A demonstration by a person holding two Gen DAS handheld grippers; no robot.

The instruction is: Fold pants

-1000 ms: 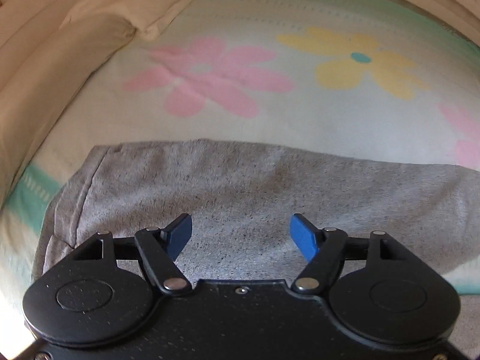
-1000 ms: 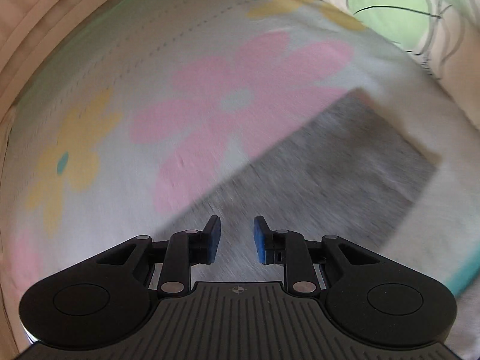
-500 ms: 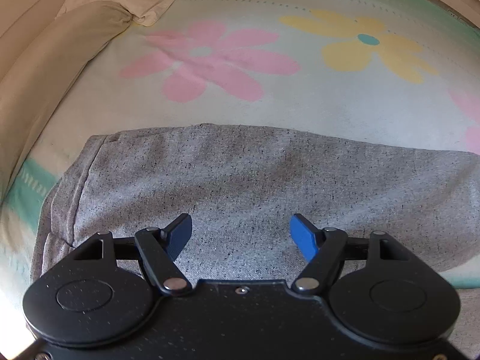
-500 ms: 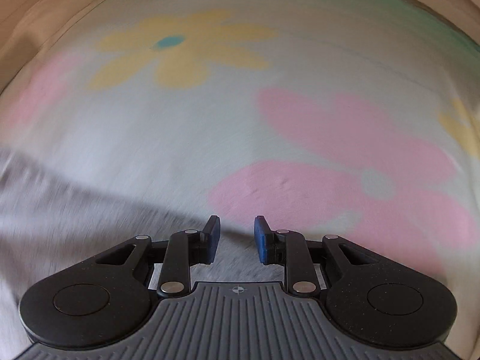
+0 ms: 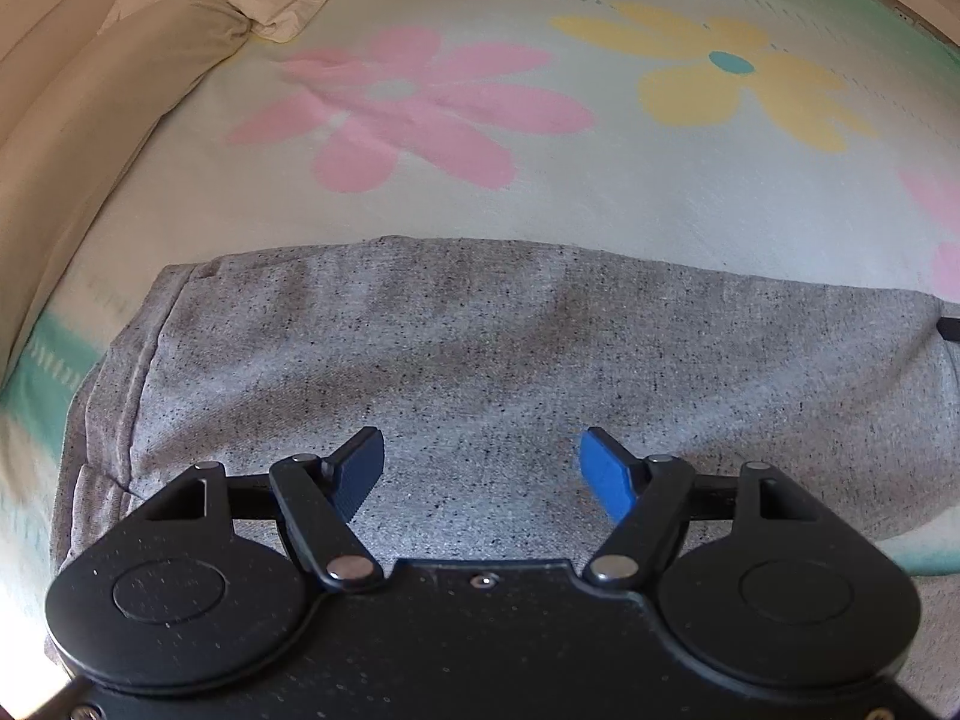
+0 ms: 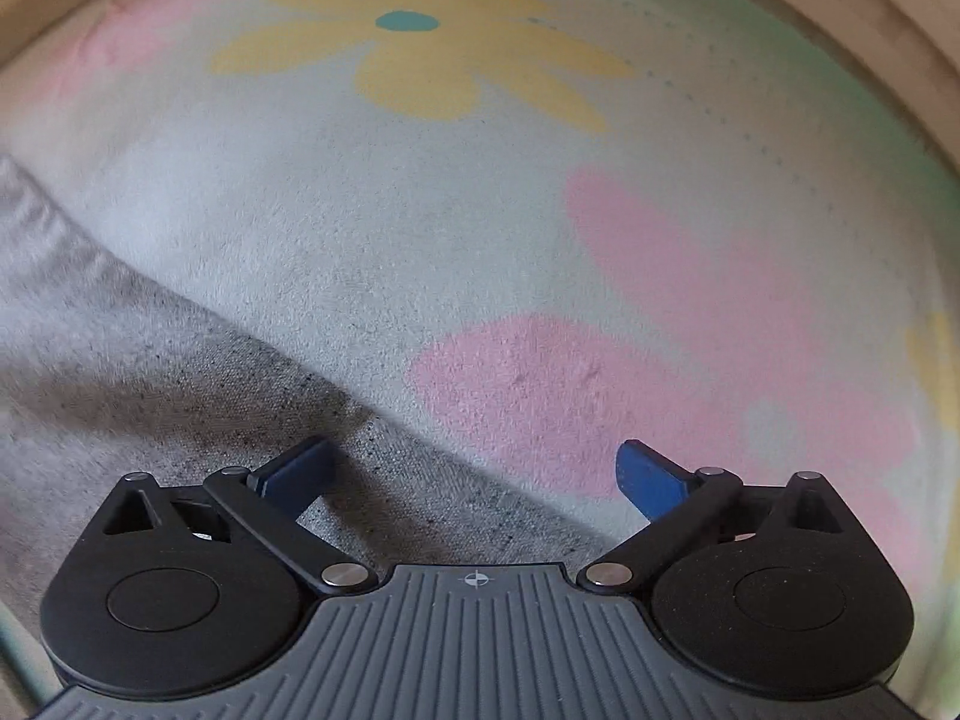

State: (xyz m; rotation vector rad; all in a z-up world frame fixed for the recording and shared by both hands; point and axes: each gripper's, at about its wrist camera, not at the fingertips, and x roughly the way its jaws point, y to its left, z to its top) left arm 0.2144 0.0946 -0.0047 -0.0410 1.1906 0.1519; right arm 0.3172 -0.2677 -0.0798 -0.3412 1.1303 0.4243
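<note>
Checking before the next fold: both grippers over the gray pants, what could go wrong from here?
1. The right gripper, jaws just opened and empty, straddles the edge of the gray pants; closing here may pinch the flowered blanket too.
2. The left gripper hangs open over flat mid-cloth, no edge between its fingers, so a pinch could bunch the layers.

1 pair of grey pants (image 5: 480, 348) lies on 1 flowered blanket (image 5: 600, 204). In the left wrist view the blanket shows 1 whole pink flower (image 5: 402, 102), 1 yellow flower (image 5: 732, 84) with 1 teal centre, and part of 1 more pink flower (image 5: 936, 222) at the right edge. 1 cream pillow (image 5: 198, 36) sits at the upper left. 2 grippers are in view, the left gripper (image 5: 480, 465) and the right gripper (image 6: 474, 474), each with 2 blue pads.
</note>
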